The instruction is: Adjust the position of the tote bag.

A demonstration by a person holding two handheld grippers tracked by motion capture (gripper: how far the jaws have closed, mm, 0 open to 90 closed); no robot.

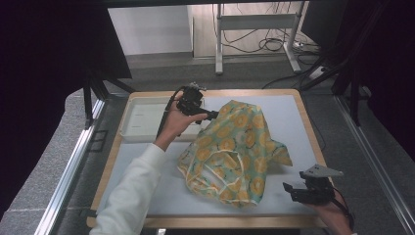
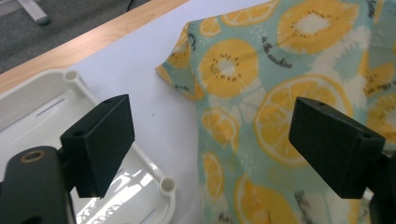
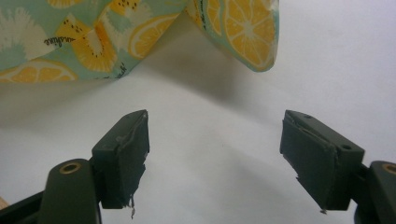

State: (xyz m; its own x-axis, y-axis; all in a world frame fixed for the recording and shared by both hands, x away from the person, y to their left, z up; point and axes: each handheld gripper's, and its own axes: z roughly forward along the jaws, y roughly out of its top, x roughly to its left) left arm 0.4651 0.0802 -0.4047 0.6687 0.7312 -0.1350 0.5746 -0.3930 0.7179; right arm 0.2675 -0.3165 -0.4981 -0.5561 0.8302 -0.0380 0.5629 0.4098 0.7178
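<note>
Nearest the camera, the right gripper (image 1: 299, 191) rests on the white-topped bench (image 1: 303, 122) with jaws spread and empty, just short of the crumpled teal cloth printed with orange and kiwi slices (image 1: 232, 154). The left gripper (image 1: 205, 115), also released, hovers at the cloth's far edge beside a white plastic tray (image 1: 129, 122). Both seem poised before a grasp; next, each must close on an edge.

High view overhead facing forward-down, both gripper views close, all sharing fruit-print cloth (image 1: 235, 147).
</note>
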